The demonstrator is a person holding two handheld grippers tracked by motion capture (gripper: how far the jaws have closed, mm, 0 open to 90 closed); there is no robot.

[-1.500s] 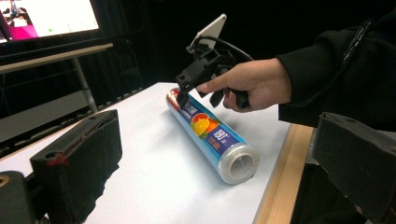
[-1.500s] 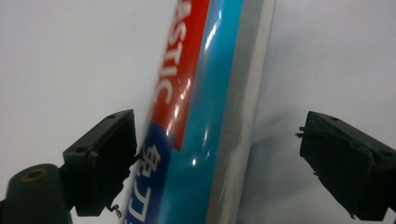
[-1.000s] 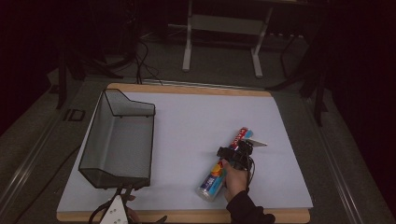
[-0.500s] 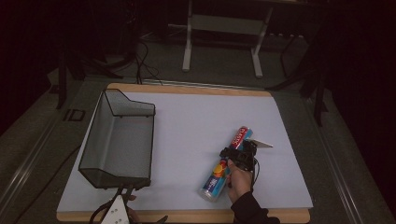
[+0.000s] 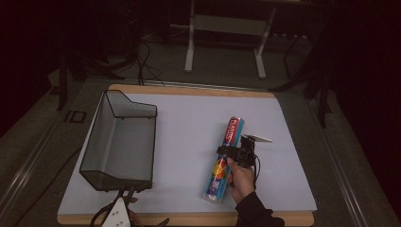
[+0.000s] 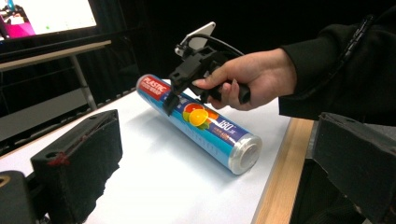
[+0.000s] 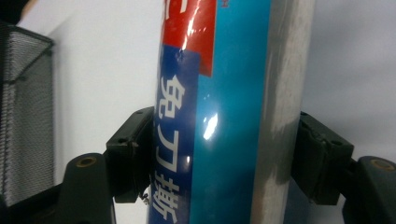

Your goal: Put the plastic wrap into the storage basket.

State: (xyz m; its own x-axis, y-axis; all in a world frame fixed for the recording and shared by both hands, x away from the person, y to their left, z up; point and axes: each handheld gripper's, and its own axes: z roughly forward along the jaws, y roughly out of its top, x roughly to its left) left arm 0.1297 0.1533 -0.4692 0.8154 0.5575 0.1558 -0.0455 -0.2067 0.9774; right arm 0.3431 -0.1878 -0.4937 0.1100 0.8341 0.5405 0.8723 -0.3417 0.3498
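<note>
The right gripper [image 5: 232, 152] had its jaws closed across the mid-section of the plastic wrap roll [image 5: 224, 158], one pad pressed to each side of the tube, as the right gripper view confirmed on the roll [image 7: 219, 116]. In the left gripper view the end of the roll on the far side of the jaws stood raised off the white surface [image 6: 187, 186], while the capped end on the person's side appeared to touch it or sit just above it; whether the roll was wholly lifted could not be told. The grasp step was therefore judged complete and the lift only started. The wire mesh basket [image 5: 120, 142] stood well apart from the closed jaws, on the side opposite the right hand [image 5: 242, 179], and was empty. If the basket was the destination, carrying the roll across and releasing it there remained to be done. The left gripper [image 5: 118, 215] rested at the near edge of the surface just below the basket; its jaws, seen at the bottom of its own view, stood wide apart and held nothing.
</note>
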